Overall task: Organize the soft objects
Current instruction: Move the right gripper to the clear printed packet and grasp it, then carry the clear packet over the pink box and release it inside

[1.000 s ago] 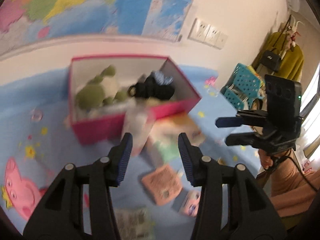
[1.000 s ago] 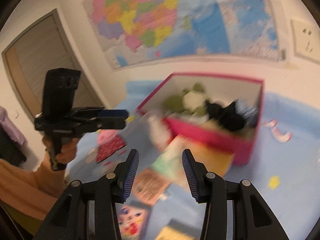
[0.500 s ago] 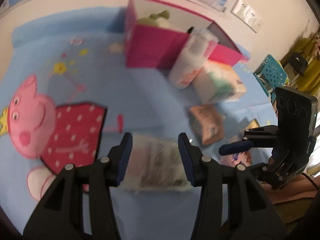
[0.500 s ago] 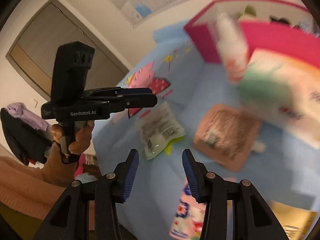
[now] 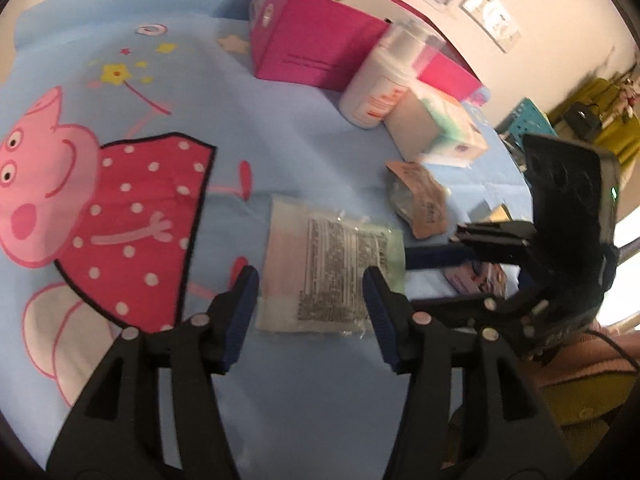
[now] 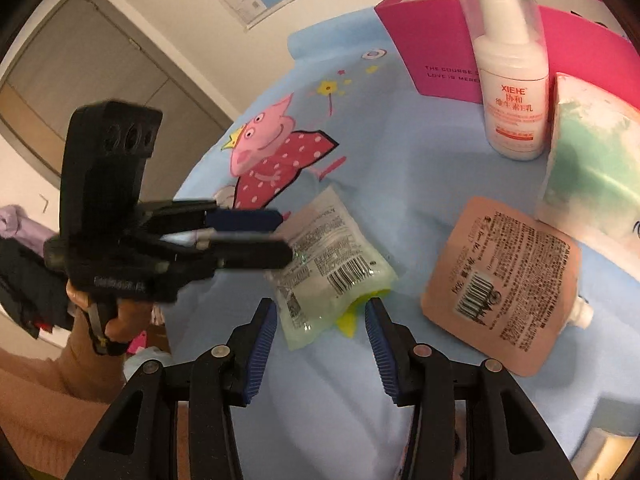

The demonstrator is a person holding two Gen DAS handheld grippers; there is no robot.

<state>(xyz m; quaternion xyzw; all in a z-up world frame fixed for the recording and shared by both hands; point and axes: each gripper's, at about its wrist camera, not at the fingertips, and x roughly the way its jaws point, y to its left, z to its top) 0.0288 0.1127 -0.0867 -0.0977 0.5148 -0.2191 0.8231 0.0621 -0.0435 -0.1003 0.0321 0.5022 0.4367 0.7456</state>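
A clear soft pouch (image 5: 328, 264) with printed text lies flat on the blue cartoon cloth (image 5: 280, 128). My left gripper (image 5: 312, 308) hovers at its near edge, jaws opening, the pouch ahead between the fingertips with no pad pressing on it. In the right wrist view the same pouch (image 6: 328, 268) shows a yellow corner. My right gripper (image 6: 320, 332) stands open just short of it. The left gripper (image 6: 280, 236) reaches over the pouch's far end there, held by a hand. The right gripper (image 5: 432, 258) points at the pouch from the right.
A pink open box (image 5: 320, 48) with plush toys stands at the back. In front of it are a white pump bottle (image 6: 512, 92), a green-and-white tissue pack (image 6: 592, 176) and a salmon spout pouch (image 6: 500, 288). A small colourful packet (image 5: 480, 280) lies behind the right gripper.
Both grippers have come down and away from the pink box to the clear pouch. The left jaws stand wider than before. Nothing has been taken hold of.
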